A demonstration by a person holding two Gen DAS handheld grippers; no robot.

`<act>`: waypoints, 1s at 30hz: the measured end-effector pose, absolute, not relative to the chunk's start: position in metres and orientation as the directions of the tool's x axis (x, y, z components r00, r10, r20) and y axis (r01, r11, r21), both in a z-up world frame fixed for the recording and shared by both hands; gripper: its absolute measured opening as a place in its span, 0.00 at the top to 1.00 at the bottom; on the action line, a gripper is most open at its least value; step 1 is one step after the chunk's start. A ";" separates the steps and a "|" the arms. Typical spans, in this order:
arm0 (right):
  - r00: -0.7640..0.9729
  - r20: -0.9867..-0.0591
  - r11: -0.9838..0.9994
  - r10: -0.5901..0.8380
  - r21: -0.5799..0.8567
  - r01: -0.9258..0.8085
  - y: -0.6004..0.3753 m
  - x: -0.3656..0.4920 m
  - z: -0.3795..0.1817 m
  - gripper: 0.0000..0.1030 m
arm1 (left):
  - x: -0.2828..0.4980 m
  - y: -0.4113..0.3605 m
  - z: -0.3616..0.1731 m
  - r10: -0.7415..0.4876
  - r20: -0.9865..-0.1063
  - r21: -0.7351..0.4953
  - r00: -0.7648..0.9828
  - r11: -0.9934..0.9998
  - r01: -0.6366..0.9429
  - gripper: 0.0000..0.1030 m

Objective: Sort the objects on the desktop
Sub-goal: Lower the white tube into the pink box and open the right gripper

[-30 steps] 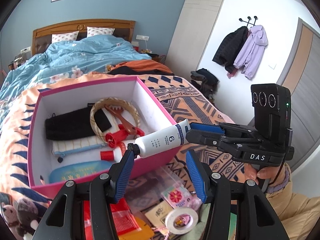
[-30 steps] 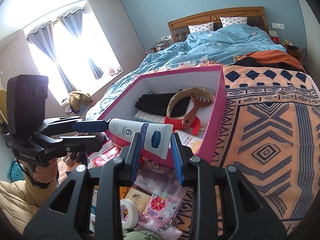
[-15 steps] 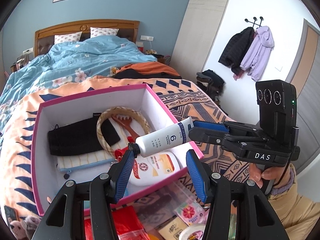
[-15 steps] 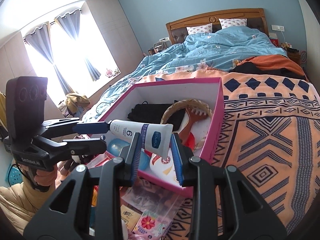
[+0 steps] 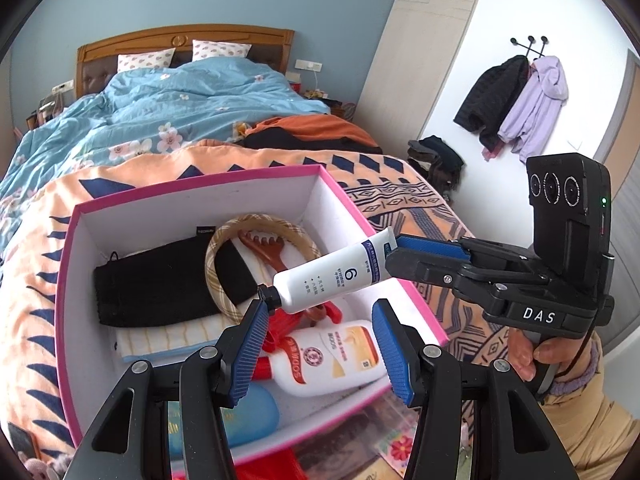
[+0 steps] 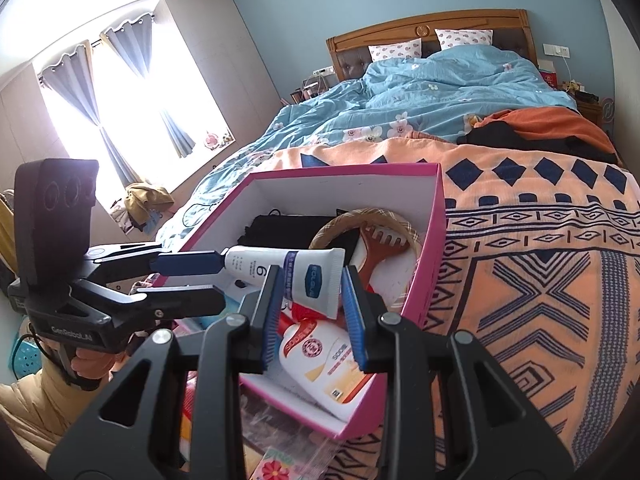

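Closer now, tube (image 5: pixel 336 276) above pink box (image 5: pixel 192 184) on bedspread (image 6: pixel 540 248).

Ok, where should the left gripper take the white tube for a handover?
Probably the round body just behind the black cap, approached from the cap end. The right gripper holds the flat crimped tail, and the tube lies nearly level over the pink box, cap toward the open left gripper.

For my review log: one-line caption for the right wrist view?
Right gripper holds white tube over pink box; left gripper alongside.
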State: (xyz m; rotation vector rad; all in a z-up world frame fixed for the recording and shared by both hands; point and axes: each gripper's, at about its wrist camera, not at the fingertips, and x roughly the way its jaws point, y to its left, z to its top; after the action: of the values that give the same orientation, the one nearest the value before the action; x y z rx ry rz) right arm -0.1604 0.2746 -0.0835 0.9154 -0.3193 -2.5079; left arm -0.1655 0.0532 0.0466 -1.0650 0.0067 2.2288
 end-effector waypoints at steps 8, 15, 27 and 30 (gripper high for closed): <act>-0.670 -0.574 -0.881 -0.470 0.353 0.316 0.276 -0.177 -0.090 0.68 | -0.182 0.058 0.039 0.549 -0.714 -0.274 -0.435 -0.791 -0.548 0.47; -0.668 -0.592 -0.891 -0.451 0.345 0.296 0.278 -0.190 -0.094 0.68 | -0.189 0.063 0.038 0.540 -0.723 -0.270 -0.431 -0.795 -0.543 0.47; -0.646 -0.635 -0.904 -0.424 0.331 0.269 0.276 -0.214 -0.105 0.67 | -0.207 0.066 0.029 0.513 -0.753 -0.268 -0.411 -0.811 -0.520 0.47; -0.640 -0.647 -0.910 -0.414 0.323 0.261 0.275 -0.221 -0.108 0.67 | -0.212 0.068 0.026 0.501 -0.766 -0.262 -0.403 -0.816 -0.515 0.47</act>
State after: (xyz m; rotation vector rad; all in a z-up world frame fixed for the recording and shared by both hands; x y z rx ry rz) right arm -0.2211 0.2747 -0.1081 1.0711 -0.2820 -2.5328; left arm -0.2115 0.0682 0.0261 -1.2036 0.0213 2.2199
